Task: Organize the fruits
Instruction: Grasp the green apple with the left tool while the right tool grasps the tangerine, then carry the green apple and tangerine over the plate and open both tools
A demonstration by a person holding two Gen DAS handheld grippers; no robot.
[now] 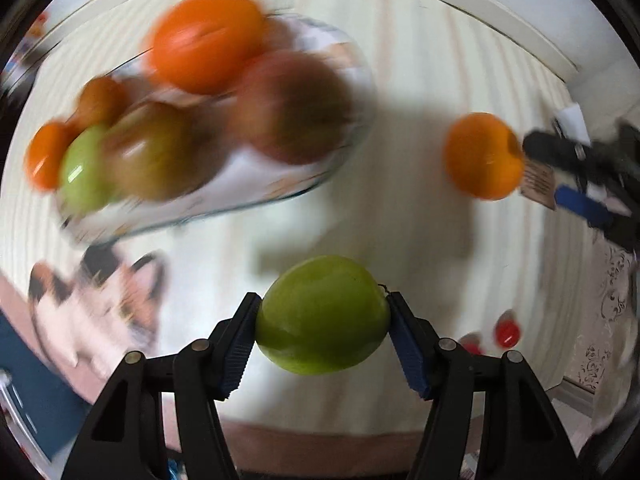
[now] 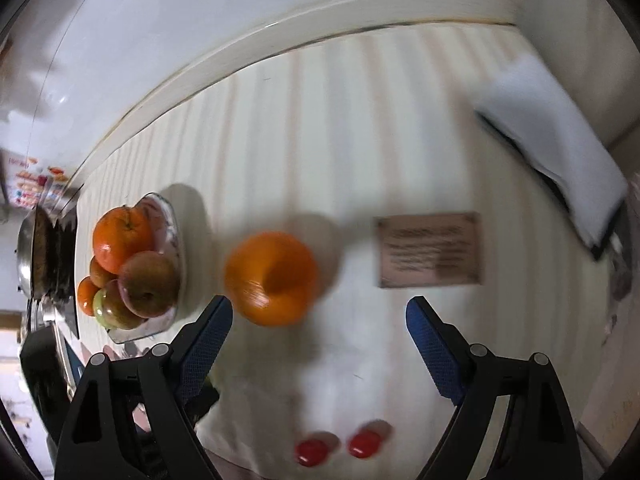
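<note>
Now the left gripper (image 1: pixel 322 316) is clamped on a green apple (image 1: pixel 322 315), its blue pads pressed against both sides of the fruit at lower centre of the left view, above the pale striped table (image 1: pixel 400 80).

Up and left of it, blurred, is a glass bowl (image 1: pixel 352 64) piled with fruit: an orange (image 1: pixel 208 42) on top, a reddish apple (image 1: pixel 292 106) beside it, a second green apple (image 1: pixel 82 170) and smaller oranges at the left edge. A cat-print mat (image 1: pixel 100 300) lies at lower left, just below the bowl.

At right of that view a loose orange (image 1: pixel 482 156) lies on the table, well apart from the bowl, with the right gripper's black and blue fingers just beside it.

The right gripper (image 2: pixel 320 328) is wide open and holds nothing; the loose orange (image 2: pixel 272 278) sits on the table just ahead, nearer the left finger. Right of the orange lies a brown card (image 2: pixel 430 250); a white cloth (image 2: pixel 552 160) is at upper right. Two small red things (image 2: pixel 340 446) lie at bottom centre. The bowl (image 2: pixel 172 216) of fruit stands at left.
</note>
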